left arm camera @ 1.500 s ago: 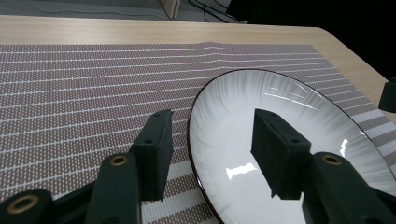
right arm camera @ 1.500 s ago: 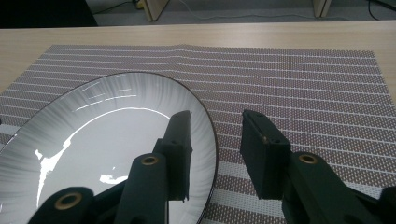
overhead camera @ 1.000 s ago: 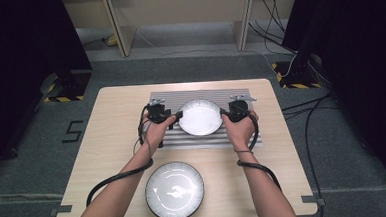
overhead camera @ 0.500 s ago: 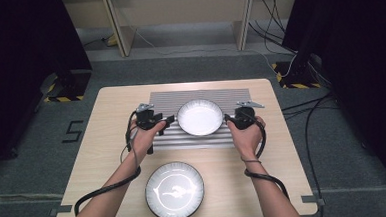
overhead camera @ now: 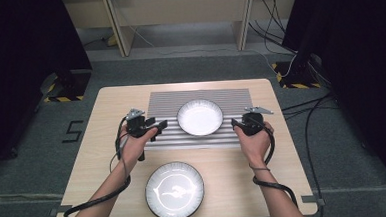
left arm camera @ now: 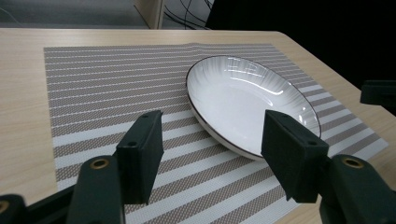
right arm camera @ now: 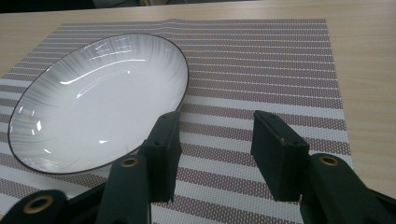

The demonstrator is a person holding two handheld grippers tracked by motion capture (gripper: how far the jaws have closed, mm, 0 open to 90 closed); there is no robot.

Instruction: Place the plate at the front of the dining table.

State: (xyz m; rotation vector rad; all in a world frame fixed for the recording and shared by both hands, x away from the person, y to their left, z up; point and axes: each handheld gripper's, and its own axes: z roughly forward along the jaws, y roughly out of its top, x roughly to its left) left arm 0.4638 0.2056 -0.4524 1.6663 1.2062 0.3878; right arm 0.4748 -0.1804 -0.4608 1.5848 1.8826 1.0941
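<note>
A light wooden table (overhead camera: 107, 143) carries a striped placemat (overhead camera: 160, 102) on its far half, and a white bowl (overhead camera: 200, 116) with a thin dark rim sits flat on the middle of that placemat. A second dish, a dark-rimmed plate (overhead camera: 175, 190) with a pale pattern in its centre, lies on the bare tabletop at the near edge, well apart from the bowl. The left gripper (overhead camera: 154, 126) is held above the left part of the placemat, just beside the bowl and not touching it. In the left gripper view its jaws stand wide apart with nothing between them, and the bowl (left arm camera: 247, 105) lies beyond and slightly right of the gap, with the placemat (left arm camera: 107, 93) under it. The right gripper (overhead camera: 238, 123) is held at the right edge of the placemat, also near the bowl and clear of it. In the right gripper view its jaws are likewise apart and empty, the bowl (right arm camera: 93, 100) lies to the left of them, and the placemat (right arm camera: 261, 70) spreads beyond. A black cable (overhead camera: 96, 203) trails from each gripper along the person's forearm toward the near table edge.
</note>
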